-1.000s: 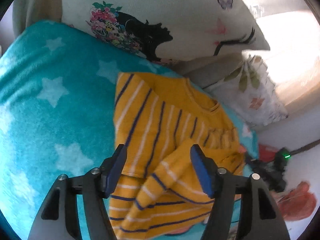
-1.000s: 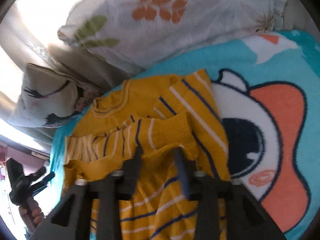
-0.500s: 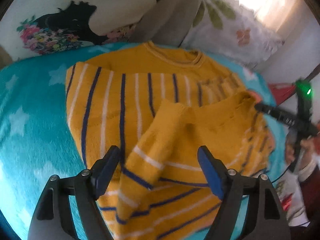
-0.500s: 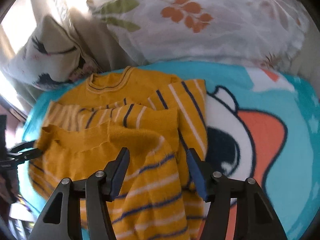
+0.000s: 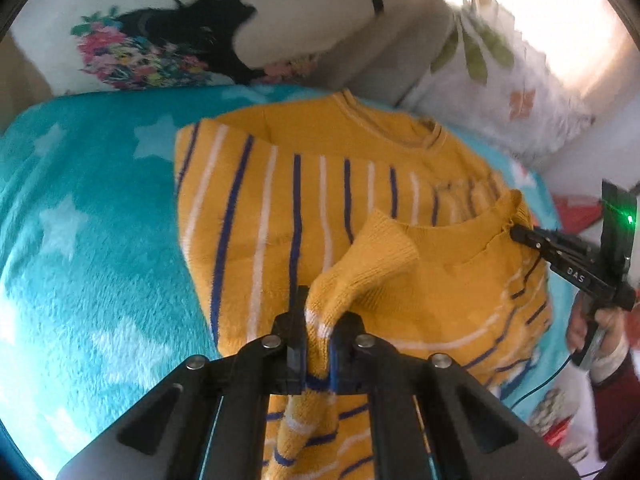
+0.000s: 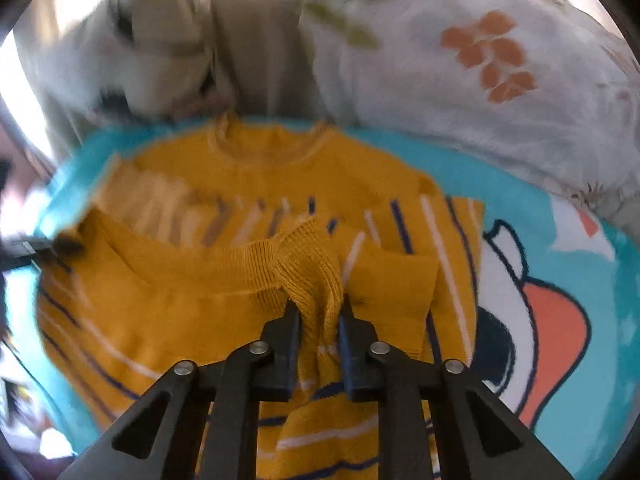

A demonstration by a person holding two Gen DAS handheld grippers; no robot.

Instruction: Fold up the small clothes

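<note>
A small yellow sweater [image 5: 320, 200] with blue and white stripes lies on a turquoise blanket [image 5: 80, 240], its lower part folded up toward the collar. My left gripper [image 5: 320, 312] is shut on a bunched bit of the ribbed hem. The right gripper [image 5: 515, 234] shows at the hem's far corner, a hand [image 5: 580, 328] behind it. In the right wrist view the sweater [image 6: 180, 300] fills the middle, and my right gripper [image 6: 318, 308] is closing, its jaws pinching gathered ribbed hem. The left gripper [image 6: 40, 246] is a dark blur at the hem's left end.
A white pillow with a black cat print [image 5: 180, 24] and a white pillow with leaf prints [image 5: 500, 92] lean behind the sweater. The leaf pillow [image 6: 480, 80] sits close above the collar. The blanket [image 6: 560, 248] carries a large orange and white cartoon figure on the right.
Both grippers went from wide open over the folded hem to closed on it. Each rolled and moved closer, and the sweater now sits squarer in both views.
</note>
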